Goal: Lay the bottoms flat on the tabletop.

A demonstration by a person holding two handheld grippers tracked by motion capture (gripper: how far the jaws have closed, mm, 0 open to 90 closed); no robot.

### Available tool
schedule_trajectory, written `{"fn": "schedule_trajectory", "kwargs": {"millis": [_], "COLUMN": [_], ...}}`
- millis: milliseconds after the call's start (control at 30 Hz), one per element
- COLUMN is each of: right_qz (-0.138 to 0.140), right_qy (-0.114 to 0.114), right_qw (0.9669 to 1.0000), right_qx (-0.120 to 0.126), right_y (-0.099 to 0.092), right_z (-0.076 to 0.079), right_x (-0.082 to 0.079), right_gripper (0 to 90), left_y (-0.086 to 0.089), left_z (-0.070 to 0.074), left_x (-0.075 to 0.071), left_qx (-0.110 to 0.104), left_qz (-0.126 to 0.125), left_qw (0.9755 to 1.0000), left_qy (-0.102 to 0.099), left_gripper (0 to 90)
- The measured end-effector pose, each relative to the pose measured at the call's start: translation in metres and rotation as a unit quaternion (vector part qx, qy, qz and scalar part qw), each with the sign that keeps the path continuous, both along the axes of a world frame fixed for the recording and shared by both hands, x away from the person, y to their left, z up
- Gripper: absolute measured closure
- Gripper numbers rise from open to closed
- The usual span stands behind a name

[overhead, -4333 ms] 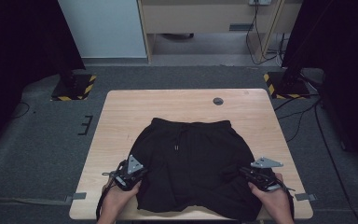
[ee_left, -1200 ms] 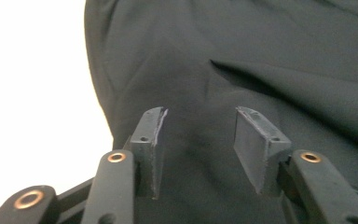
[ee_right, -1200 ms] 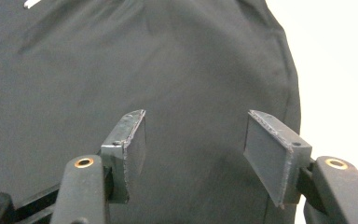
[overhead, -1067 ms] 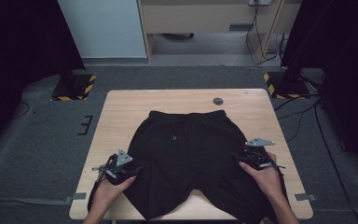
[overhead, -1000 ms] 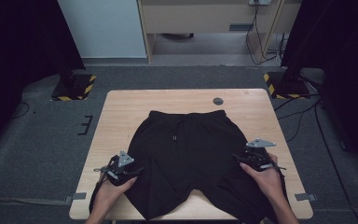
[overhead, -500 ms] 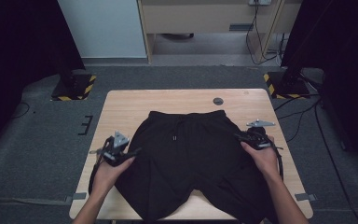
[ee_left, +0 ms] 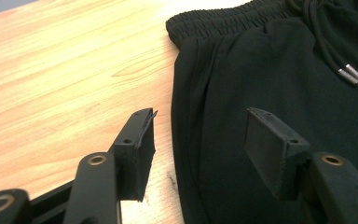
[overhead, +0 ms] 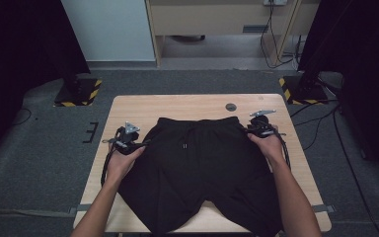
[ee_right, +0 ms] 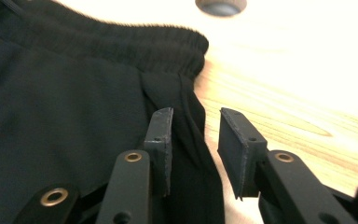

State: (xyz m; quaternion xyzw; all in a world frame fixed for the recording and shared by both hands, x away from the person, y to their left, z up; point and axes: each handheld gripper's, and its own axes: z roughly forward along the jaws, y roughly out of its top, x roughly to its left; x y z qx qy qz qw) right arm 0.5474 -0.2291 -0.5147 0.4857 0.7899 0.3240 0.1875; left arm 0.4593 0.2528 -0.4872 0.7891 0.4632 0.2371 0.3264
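Black shorts (overhead: 197,163) lie flat on the wooden table (overhead: 177,106), waistband far, legs over the near edge. My left gripper (overhead: 144,143) is at the shorts' left side below the waistband. Its jaws (ee_left: 200,116) stand wide apart over the side seam (ee_left: 186,107), have just been closing a little, and do not press the cloth. My right gripper (overhead: 247,130) is at the right waistband corner. Its jaws (ee_right: 196,114) have just been closing to a narrow gap over the shorts' edge (ee_right: 198,116), not pinching it. A drawstring with metal tips (ee_left: 352,74) lies on the front.
A dark round grommet (overhead: 231,106) sits in the tabletop just beyond the waistband, also near the top of the right gripper view (ee_right: 221,5). Bare wood (ee_left: 51,70) flanks the shorts on both sides. Grey carpet and dark stands surround the table.
Both hands have slid from the shorts' lower sides toward the far end, up to the waistband. The right gripper's jaws have narrowed. The shorts have stayed in place.
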Motion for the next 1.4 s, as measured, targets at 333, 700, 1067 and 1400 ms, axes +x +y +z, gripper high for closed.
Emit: {"fn": "schedule_trajectory", "kwargs": {"millis": [333, 700, 1067, 1400], "right_qz": [0.027, 0.03, 0.017, 0.003], "right_qy": [0.01, 0.004, 0.008, 0.006], "right_qw": [0.9996, 0.9995, 0.9998, 0.9997], "right_qx": [0.004, 0.006, 0.005, 0.023], "right_y": [0.016, 0.024, 0.028, 0.025], "right_z": [-0.012, -0.013, -0.012, -0.01], "right_x": [0.006, -0.008, -0.015, -0.017], "right_gripper": [71.8, 83.5, 84.0, 89.2], "left_y": [0.003, -0.015, -0.004, -0.015], "left_z": [0.001, -0.011, -0.032, -0.032], "left_x": [0.014, 0.052, 0.071, 0.062], "left_qx": [-0.007, 0.011, -0.013, -0.014], "left_qz": [-0.003, -0.006, 0.006, -0.021], "left_qw": [1.0, 0.9998, 0.9994, 0.9968], "left_qy": [0.002, 0.015, 0.03, 0.076], "left_gripper": [43.7, 42.3, 44.2, 88.2]}}
